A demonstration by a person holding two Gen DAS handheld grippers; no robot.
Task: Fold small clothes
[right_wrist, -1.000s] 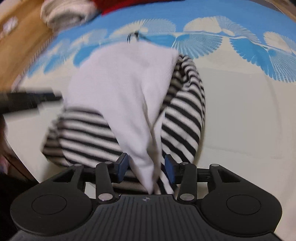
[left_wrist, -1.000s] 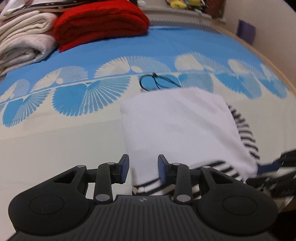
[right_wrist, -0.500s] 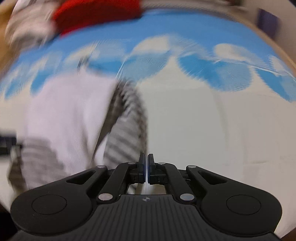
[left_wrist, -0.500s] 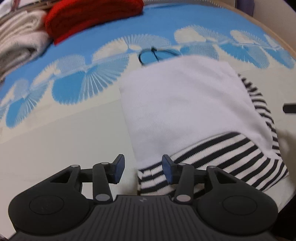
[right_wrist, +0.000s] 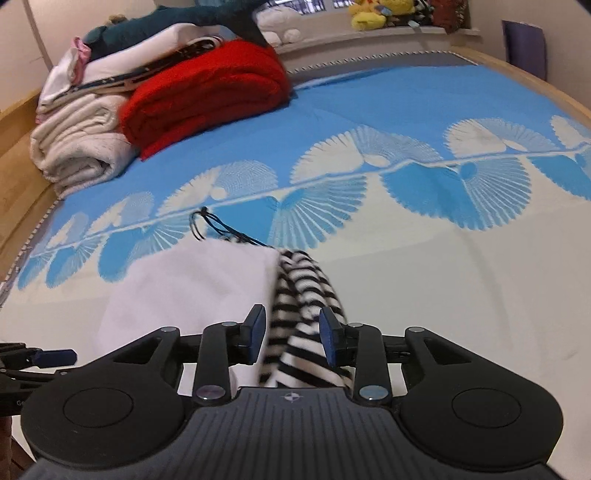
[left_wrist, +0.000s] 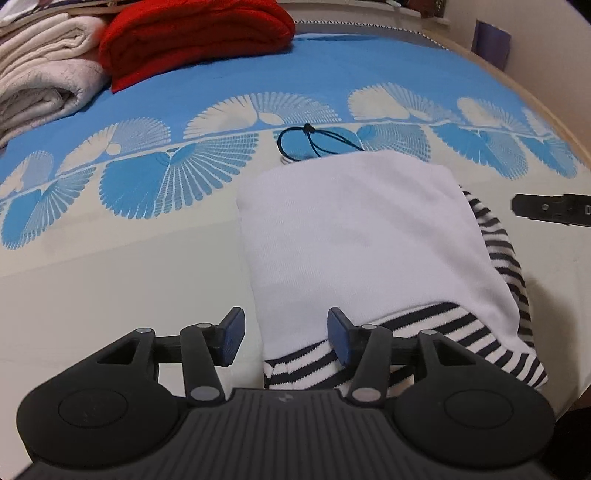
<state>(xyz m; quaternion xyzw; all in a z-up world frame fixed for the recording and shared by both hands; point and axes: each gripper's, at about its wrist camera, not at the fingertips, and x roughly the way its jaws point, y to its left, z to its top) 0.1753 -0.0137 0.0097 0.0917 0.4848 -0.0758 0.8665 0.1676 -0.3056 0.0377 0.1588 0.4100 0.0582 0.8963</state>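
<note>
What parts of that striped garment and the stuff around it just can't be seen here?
- Garment: near hem hidden behind the left gripper body in the left view.
- Cord: its end runs under the garment.
- Folded pile: cut by the left view's edge.
- Shelf toys: too small to identify.

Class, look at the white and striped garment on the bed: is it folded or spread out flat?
Folded. The garment lies as a compact white panel with striped layers tucked beneath, showing along its near and right edges.
</note>
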